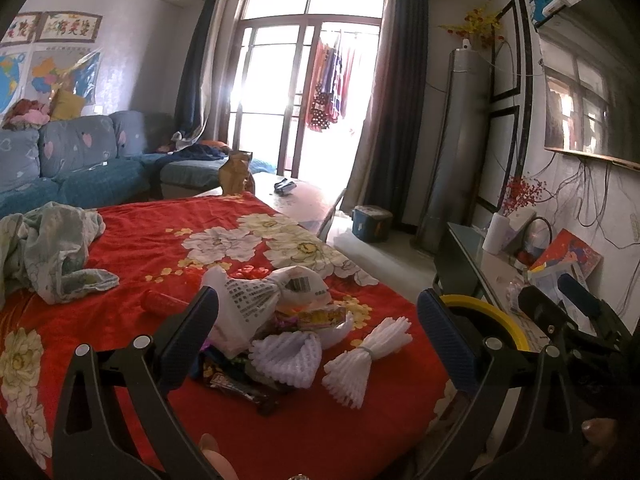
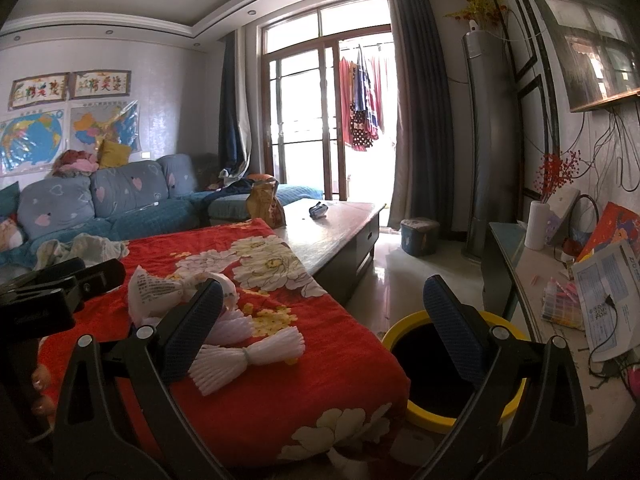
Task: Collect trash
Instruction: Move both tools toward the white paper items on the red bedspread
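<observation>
Heaped at lower centre on the red floral cloth (image 1: 132, 248): trash pile (image 1: 272, 328) of a printed white plastic bag (image 1: 256, 300), snack wrappers (image 1: 240, 386) and two white foam fruit nets (image 1: 362, 360). Lower right, beside the cloth's edge: yellow-rimmed bin (image 2: 452, 364), interior dark, contents hard to tell. Left gripper (image 1: 318, 340) spread wide, holding nothing. Right gripper (image 2: 324, 330) likewise spread, empty, above the bin and cloth edge.

— What blocks you on the red cloth (image 1: 132, 240)?
— The trash heap (image 1: 272, 320) sits mid-cloth, with crumpled fabric (image 1: 52, 248) at the far left.
— And to your right?
— The floor gap holds the yellow-rimmed bin (image 2: 452, 364), open on top, with a cluttered desk (image 2: 532, 280) just beyond.
</observation>
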`<state>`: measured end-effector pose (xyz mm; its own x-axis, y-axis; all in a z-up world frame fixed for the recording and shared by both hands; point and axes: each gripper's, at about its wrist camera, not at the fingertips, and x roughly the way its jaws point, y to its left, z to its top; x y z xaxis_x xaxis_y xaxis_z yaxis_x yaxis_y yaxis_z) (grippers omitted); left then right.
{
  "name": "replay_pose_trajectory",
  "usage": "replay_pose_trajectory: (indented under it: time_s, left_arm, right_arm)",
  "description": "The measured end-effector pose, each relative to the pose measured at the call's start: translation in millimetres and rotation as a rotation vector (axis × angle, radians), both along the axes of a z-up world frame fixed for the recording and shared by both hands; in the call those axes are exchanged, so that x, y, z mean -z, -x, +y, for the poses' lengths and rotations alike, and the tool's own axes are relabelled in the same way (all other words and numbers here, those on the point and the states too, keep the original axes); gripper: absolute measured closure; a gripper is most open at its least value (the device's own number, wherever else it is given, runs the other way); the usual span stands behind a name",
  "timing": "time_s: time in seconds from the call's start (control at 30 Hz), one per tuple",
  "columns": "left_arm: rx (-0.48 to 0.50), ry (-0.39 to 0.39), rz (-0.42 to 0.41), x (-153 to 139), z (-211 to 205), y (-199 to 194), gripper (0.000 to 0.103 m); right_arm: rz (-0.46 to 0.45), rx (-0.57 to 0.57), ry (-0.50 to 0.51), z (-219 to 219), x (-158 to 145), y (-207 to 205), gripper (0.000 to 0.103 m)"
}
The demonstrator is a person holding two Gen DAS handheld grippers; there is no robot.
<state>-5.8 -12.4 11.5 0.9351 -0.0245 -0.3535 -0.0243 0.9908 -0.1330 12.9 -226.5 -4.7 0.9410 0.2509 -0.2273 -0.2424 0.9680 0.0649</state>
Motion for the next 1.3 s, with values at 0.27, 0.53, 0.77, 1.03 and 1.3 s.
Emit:
replay_pose_trajectory:
  time_s: [0.27,0.53,0.77,1.03,1.3]
  left_arm:
    - [0.003,0.0,-0.001,2,0,0,0.006]
    - [0.01,0.006,0.005,7,2,-2,0.006]
    - [0.031,0.016,0.012,11,2,-4,0.006]
    - [0.053,0.022,0.03,13,2,-16,0.006]
    - [0.024,0.026,0.045,14,11,-34,0.006]
  right_arm:
    - [0.002,-0.002,-0.005,-1,0,0,0.011]
    - [0.01,-0.004,-0.006,-1,6,-1,0.011]
    - [0.044,0.001,-0.02,-2,10,-3,0.011]
    - [0.086,0.009,-0.021,-6,11,-13,0.011]
    - [0.148,0.045,0.005,-7,11,-36,0.011]
